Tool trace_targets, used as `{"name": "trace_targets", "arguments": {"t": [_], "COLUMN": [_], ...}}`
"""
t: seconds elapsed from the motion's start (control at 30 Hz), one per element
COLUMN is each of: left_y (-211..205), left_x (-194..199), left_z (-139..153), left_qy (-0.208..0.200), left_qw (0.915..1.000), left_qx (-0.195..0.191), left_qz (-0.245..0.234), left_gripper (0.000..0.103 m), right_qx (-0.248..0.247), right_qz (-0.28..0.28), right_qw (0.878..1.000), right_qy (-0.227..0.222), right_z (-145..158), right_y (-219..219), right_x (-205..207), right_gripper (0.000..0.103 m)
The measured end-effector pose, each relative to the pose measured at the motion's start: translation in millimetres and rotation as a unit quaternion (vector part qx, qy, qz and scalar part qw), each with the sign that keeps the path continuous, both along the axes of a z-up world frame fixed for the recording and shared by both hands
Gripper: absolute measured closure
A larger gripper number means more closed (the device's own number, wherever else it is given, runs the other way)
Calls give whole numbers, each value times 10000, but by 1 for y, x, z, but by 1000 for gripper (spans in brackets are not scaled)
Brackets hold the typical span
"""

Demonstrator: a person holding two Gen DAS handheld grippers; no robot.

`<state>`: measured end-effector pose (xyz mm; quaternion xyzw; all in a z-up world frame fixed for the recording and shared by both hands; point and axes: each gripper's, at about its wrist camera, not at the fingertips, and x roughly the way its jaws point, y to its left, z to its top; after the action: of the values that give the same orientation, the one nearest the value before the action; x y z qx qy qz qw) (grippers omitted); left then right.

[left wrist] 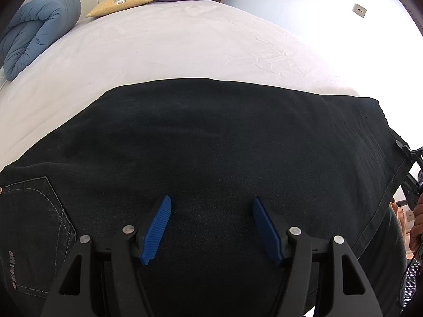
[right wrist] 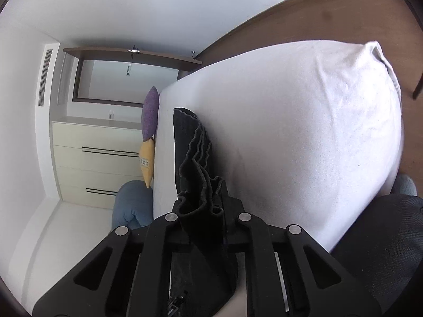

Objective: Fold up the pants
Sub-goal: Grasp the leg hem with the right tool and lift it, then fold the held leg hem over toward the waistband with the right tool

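White-sheeted bed [left wrist: 164,42], black pants [left wrist: 211,137], blue duvet [left wrist: 39,26], two cushions [left wrist: 121,1]

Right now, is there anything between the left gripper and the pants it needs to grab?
Nothing visible. The left gripper hangs open right over the black pants on the bed sheet, with only bare fabric between its blue pads.

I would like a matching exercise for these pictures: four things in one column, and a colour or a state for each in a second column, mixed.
Things:
1. pants
2. left tool
3. right tool
4. cushion by the folded blue duvet

Colour or state:
A. shut on the hem
B. yellow
C. open above the cloth
D. black, spread on the bed

Pairs: 1-D, 2-C, 3-A, 4-B
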<state>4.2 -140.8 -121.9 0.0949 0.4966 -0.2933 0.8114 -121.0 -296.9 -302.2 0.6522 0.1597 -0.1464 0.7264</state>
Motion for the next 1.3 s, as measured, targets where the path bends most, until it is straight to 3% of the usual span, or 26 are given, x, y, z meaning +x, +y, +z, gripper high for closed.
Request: {"name": "trace_targets", "arguments": {"t": [0.13,0.27,0.37,0.43,0.5,0.6,0.67,0.77,0.83,0.87,1.0,1.1,1.3], "left_y": [11,17,22,26,30,38,45,56,57,56,52,50,31], "left_x": [5,8,10,11,13,18,22,27,31,32,41,53,70], "left_z": [2,3,4,5,7,12,16,20,19,19,21,20,20], "left_qy": [5,12,16,34,77,248,418,689,901,977,1469,1733,2044], "left_qw": [10000,9999,9999,9998,9997,9987,9966,9905,9858,9841,9680,9578,9541], "left_qx": [-54,-116,-165,-189,-220,-403,-670,-1139,-1365,-1440,-2006,-2255,-2145], "left_qz": [16,30,43,54,68,167,220,333,369,364,331,414,446], "left_gripper": [36,36,36,36,36,33,24,16,13,12,5,2,1], "right_qx": [-585,-1430,-2323,-3080,-3925,-4782,-4988,-5240,-5672,-5762,-5485,-5492,-5555], "right_qz": [199,642,1292,1955,2616,3388,3657,3730,3733,3757,3670,3603,3471], "right_qw": [9976,9856,9589,9217,8648,7805,7507,7269,6903,6816,7103,7150,7207], "right_qy": [302,639,991,1320,1721,2178,2324,2406,2497,2496,2447,2394,2269], "right_z": [32,70,100,111,112,91,75,67,66,65,69,74,95], "right_y": [10,37,78,122,176,245,271,289,302,305,301,299,303], "right_x": [14,26,56,81,105,125,127,118,112,112,108,103,111], "right_gripper": [92,92,92,92,92,93,92,93,93,93,93,93,93]}}
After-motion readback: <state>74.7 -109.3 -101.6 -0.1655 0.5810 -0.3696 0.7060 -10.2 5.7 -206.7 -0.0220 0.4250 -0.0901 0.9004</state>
